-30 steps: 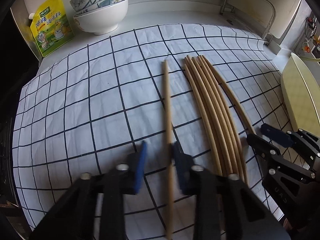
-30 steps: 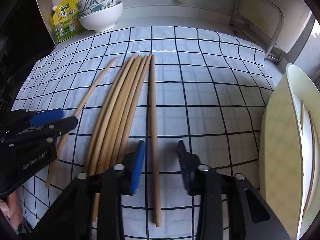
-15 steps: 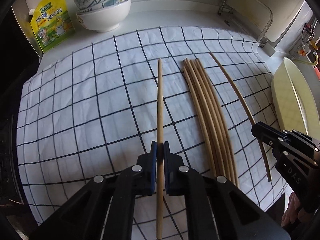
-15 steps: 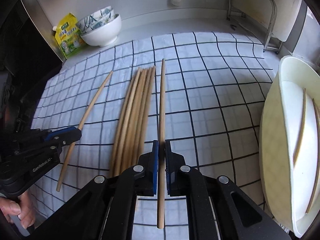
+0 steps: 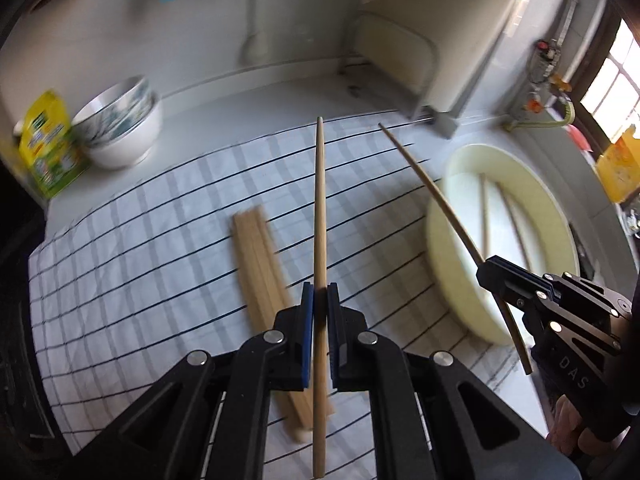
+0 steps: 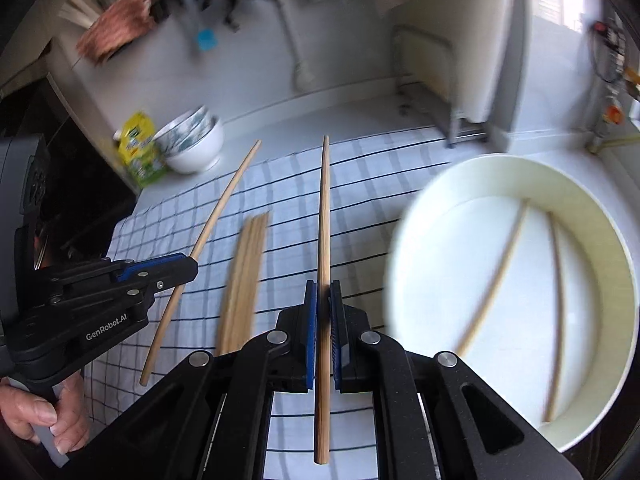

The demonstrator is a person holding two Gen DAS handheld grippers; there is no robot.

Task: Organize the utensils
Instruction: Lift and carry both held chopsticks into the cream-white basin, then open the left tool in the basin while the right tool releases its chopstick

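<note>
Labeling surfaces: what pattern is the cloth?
White cloth with a dark grid of thin lines; clearest in the right wrist view.

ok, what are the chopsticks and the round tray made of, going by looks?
Chopsticks: likely bamboo or light wood, a matte tan shaft with faint lengthwise grain, no gloss or paint.
Round tray: probably plastic or melamine, smooth cream-white with a soft sheen and a thick even rim; enamel or ceramic can't be ruled out.
</note>
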